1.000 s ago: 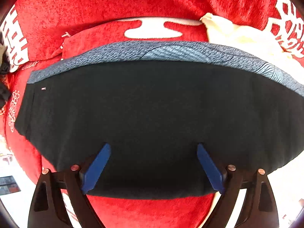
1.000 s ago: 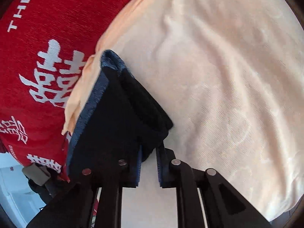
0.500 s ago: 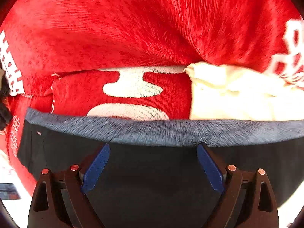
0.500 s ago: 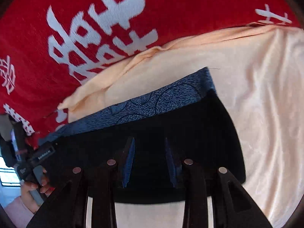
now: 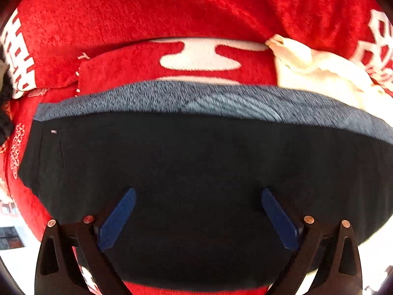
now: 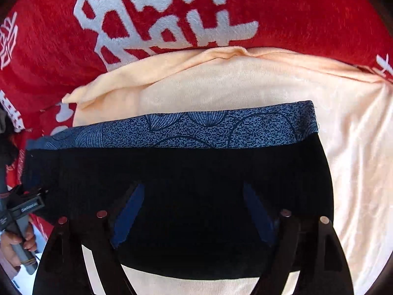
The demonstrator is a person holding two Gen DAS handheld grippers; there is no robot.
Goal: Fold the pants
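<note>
both tools hang over the pants with their blue pads spread wide and nothing between them. the left gripper (image 5: 196, 218) sits above the near black part of the pants (image 5: 196, 172), and the right gripper (image 6: 192, 213) sits above the same garment (image 6: 186, 186) from its own side; neither has hold of any cloth. in the right view the person's hand (image 6: 17, 243) shows at the near left edge, wrapped around the other tool's handle.

the pants lie flat as a compact black block, with the patterned blue waistband (image 6: 196, 127) along the far edge. the right part rests on a cream cloth (image 6: 348, 162); the left part lies on the red blanket (image 5: 172, 12).

my guess is that the fold is close to done or between steps. the risks from here: the pads could pinch the cream cloth along with the black fabric, since the two lie touching, and drag it into the fold. a grab of only the top layer would let the lower layers slide and spoil the edges. the plush red pile may also catch the fabric and bunch it if it is dragged rather than lifted.

farther off, the red blanket carries big white characters (image 6: 167, 17) and rises in a soft ridge, like a sofa or bed. bright daylight shows at the near left corner; the room beyond is too washed out to read.
</note>
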